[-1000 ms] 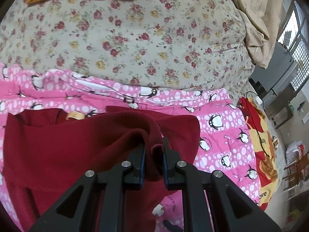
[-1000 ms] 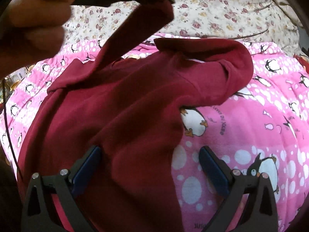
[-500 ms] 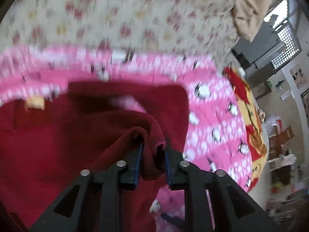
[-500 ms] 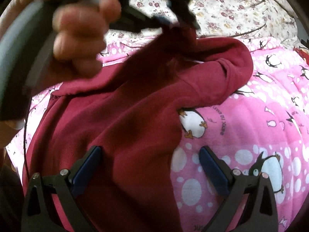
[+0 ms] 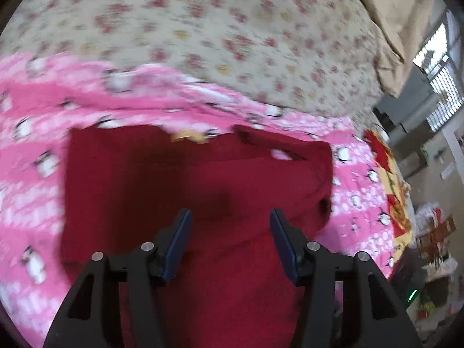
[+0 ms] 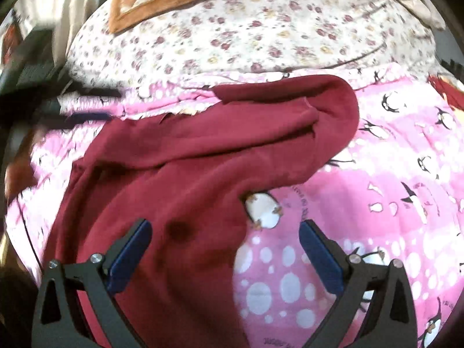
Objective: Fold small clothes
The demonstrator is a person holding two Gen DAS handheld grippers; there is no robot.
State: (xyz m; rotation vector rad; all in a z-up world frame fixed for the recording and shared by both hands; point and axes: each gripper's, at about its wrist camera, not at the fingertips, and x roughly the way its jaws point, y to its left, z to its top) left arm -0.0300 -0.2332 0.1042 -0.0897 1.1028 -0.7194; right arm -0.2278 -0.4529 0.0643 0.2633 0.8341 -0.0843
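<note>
Left gripper (image 5: 230, 242) jaws opening, empty, and right gripper (image 6: 224, 253) wide, empty, above dark red sweater (image 6: 188, 174): unpinned sleeve fold may slump on soft penguin blanket (image 6: 391, 174).

Dark red garment (image 6: 179, 174) of matt, soft fleece-like cloth, pink penguin blanket (image 6: 377, 203) of fuzzy cloth, floral bedsheet (image 6: 261, 29) of smooth thin fabric, gripper fingers (image 6: 130, 255) of matt black plastic with blue pads

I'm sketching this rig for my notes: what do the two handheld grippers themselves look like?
Both look alike. The left gripper and right gripper each have two matte black fingers with triangular cut-outs, round silver screw heads at the joints, and flat dark blue pads on the inner faces. No cable or marking shows on the fingers. No sleeve can be made out.
</note>
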